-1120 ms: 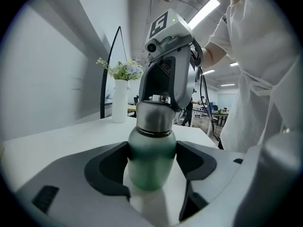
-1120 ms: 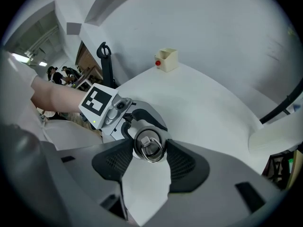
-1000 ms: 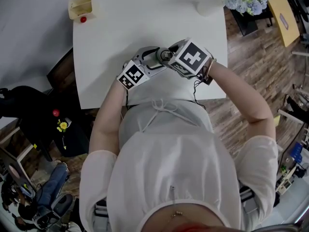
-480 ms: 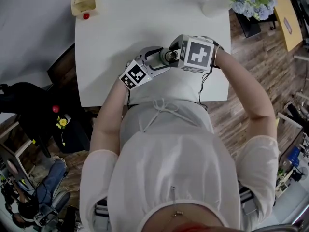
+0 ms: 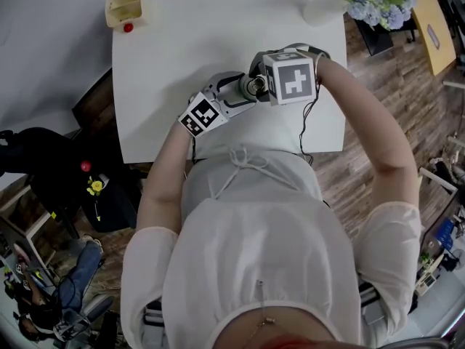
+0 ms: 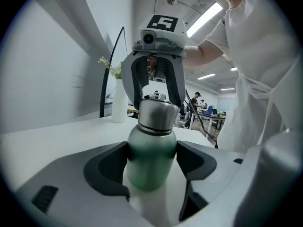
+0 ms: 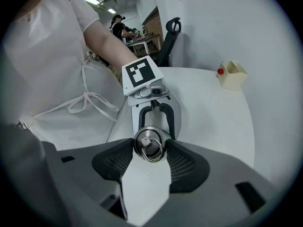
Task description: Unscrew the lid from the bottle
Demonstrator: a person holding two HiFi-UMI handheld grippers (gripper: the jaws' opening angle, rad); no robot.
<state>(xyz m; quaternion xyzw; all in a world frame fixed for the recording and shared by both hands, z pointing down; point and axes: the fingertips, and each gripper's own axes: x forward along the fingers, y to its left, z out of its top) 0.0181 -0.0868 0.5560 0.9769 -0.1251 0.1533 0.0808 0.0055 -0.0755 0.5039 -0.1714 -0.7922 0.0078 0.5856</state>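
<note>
Left gripper [image 5: 236, 93] clamps bottle [image 6: 150, 157] upright, steadying it; right gripper [image 6: 154, 86], from above, pinches lid [image 7: 150, 144], likely for twisting.

I see white short-sleeved top [image 5: 254, 253], drawstring bow [image 5: 243, 162] in front. Left gripper [image 6: 151, 157], right gripper [image 7: 150, 150]: grey shells, black textured pads [image 7: 113, 162], black-white marker cubes [image 5: 290, 78]. Black cable [image 5: 305, 133] off right one.

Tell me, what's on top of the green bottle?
A silver lid with a metal ring, pinched by the right hand-held gripper. The mouth of the bottle is covered, unseen.
</note>
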